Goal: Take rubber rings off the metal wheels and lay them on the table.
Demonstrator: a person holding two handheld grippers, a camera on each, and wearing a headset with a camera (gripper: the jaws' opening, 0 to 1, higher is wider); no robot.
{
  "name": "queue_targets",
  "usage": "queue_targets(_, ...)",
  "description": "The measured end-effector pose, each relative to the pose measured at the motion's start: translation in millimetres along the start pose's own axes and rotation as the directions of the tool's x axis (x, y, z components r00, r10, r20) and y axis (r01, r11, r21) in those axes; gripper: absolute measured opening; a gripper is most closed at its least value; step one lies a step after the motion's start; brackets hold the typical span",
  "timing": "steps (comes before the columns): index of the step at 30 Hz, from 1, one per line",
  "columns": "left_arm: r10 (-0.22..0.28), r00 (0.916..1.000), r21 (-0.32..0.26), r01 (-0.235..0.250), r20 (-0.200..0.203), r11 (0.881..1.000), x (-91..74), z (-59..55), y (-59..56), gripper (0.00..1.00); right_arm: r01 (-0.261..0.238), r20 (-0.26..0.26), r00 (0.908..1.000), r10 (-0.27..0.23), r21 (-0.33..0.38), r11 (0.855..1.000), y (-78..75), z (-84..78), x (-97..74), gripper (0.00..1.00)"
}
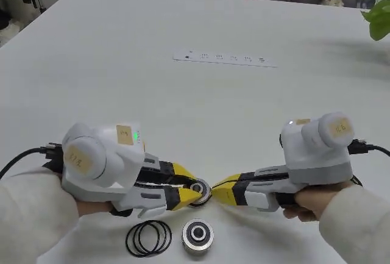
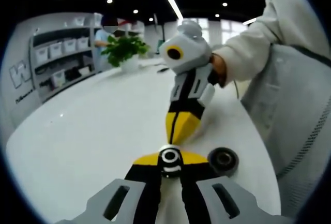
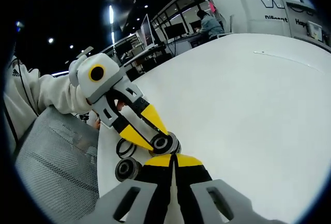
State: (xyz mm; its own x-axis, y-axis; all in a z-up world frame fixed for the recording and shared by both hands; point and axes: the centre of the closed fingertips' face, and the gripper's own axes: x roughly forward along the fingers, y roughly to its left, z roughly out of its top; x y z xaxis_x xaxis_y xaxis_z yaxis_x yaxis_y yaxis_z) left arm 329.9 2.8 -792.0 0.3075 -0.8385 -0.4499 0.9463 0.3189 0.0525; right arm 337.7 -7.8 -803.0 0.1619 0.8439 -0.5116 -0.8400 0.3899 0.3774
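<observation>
My left gripper (image 1: 192, 191) is shut on a small metal wheel (image 1: 199, 188), held just above the table; its yellow jaws clamp the wheel (image 2: 170, 158) from both sides. My right gripper (image 1: 216, 192) points at it from the right with its jaws shut, tips against the wheel's rim (image 3: 163, 143). Whether a ring is pinched between them is too small to tell. A second metal wheel (image 1: 197, 235) lies flat on the table in front of me. Loose black rubber rings (image 1: 148, 238) lie beside it on the left.
The white table (image 1: 201, 105) stretches far ahead, with a flush socket strip (image 1: 224, 58) in its middle. A green plant (image 1: 379, 8) stands at the far right corner. My sleeves rest at the near edge. A person stands at distant shelves in the left gripper view.
</observation>
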Motion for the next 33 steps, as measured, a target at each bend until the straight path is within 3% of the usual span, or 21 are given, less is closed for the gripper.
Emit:
queue_targets(4, 0.003, 1.0, 0.001, -0.003, 0.002, 1.0, 0.1, 0.1, -0.3, 0.14, -0.013, 0.025, 0.9996, 0.011, 0.062, 0.998, 1.4, 3.9, -1.7, 0.0)
queue_targets(33, 0.005, 1.0, 0.02, -0.005, 0.0, 1.0, 1.0, -0.1, -0.4, 0.14, -0.02, 0.025, 0.9995, 0.018, 0.055, 0.998, 8.2, 8.5, 0.8, 0.0)
